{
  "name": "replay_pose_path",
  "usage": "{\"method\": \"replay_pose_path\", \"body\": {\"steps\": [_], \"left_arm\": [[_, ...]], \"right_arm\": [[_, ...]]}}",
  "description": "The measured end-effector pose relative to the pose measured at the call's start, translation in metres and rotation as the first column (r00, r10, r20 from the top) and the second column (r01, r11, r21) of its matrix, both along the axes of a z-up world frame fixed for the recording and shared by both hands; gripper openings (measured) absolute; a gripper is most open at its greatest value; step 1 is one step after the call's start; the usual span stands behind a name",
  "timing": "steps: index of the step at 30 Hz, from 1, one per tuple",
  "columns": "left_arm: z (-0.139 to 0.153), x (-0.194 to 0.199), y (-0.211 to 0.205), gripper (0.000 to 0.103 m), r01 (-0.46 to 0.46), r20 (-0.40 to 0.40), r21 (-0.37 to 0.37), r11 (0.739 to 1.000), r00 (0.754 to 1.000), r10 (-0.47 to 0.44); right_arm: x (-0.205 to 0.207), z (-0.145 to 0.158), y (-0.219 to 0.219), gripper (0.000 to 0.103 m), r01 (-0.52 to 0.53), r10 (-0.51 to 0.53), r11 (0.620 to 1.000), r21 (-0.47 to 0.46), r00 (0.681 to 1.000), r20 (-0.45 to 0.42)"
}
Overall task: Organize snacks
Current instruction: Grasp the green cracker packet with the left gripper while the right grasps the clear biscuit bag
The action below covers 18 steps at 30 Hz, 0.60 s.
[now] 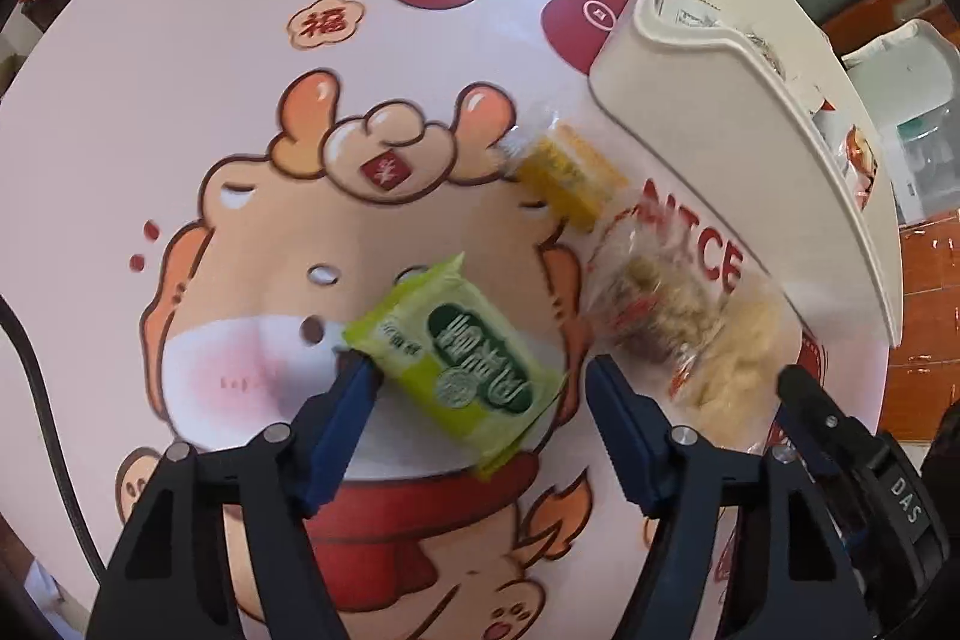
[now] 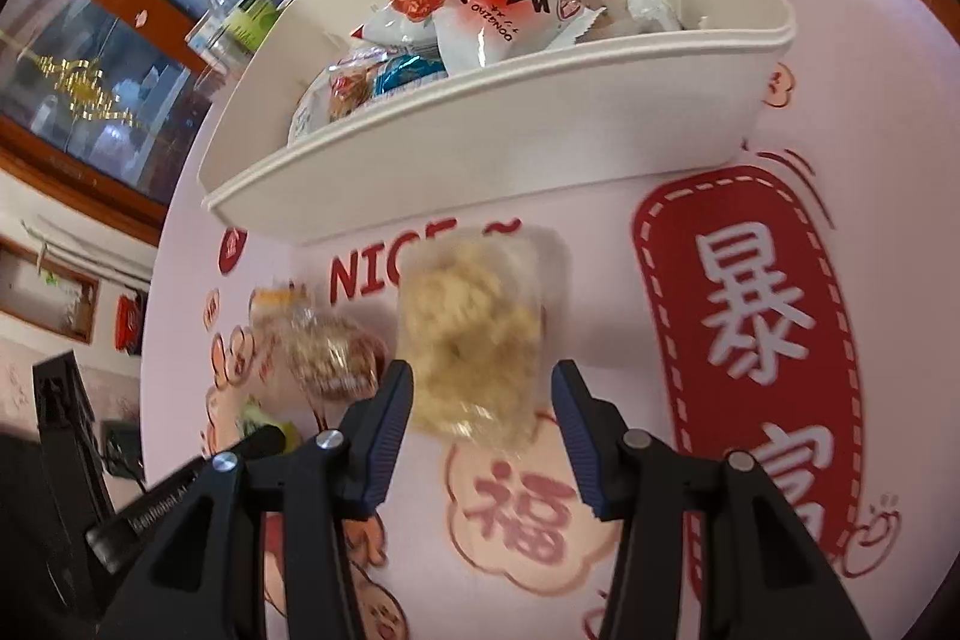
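Cartoon-printed bench carries the snacks. Between the spread fingers of the left hand-held gripper lies a green packet, its long axis slanting from far-left to near-right. The right hand-held gripper, also released, straddles a pale clear-wrapped snack pointing away toward the white bin beyond, filled with packets.

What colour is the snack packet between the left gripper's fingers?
Lime green with a dark green label, seen best in the left wrist view: the green packet.
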State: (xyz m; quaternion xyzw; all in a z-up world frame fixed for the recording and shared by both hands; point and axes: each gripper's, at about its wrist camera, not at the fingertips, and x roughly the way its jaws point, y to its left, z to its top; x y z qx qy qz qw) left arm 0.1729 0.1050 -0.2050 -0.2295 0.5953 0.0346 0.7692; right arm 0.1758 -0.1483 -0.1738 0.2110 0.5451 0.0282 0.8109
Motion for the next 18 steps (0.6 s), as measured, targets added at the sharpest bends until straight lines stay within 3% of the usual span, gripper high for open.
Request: {"method": "replay_pose_path", "body": {"steps": [7, 15, 18], "left_arm": [[0.002, 0.019, -0.022, 0.059, 0.064, 0.028, 0.131, 0.989, 0.997, -0.069], [0.0, 0.022, -0.058, 0.056, 0.195, 0.061, 0.312, 0.93, 0.972, -0.225], [0.0, 0.014, -0.06, 0.055, 0.221, 0.089, 0.33, 0.918, 0.961, -0.263]], "right_arm": [[0.019, -0.014, 0.016, 0.057, 0.007, -0.009, 0.997, -0.079, 0.999, -0.032], [0.027, -0.02, 0.044, 0.061, -0.078, 0.072, 0.972, -0.221, 0.997, -0.034], [0.028, -0.021, 0.054, 0.062, -0.113, 0.108, 0.953, -0.282, 0.994, -0.035]]}}
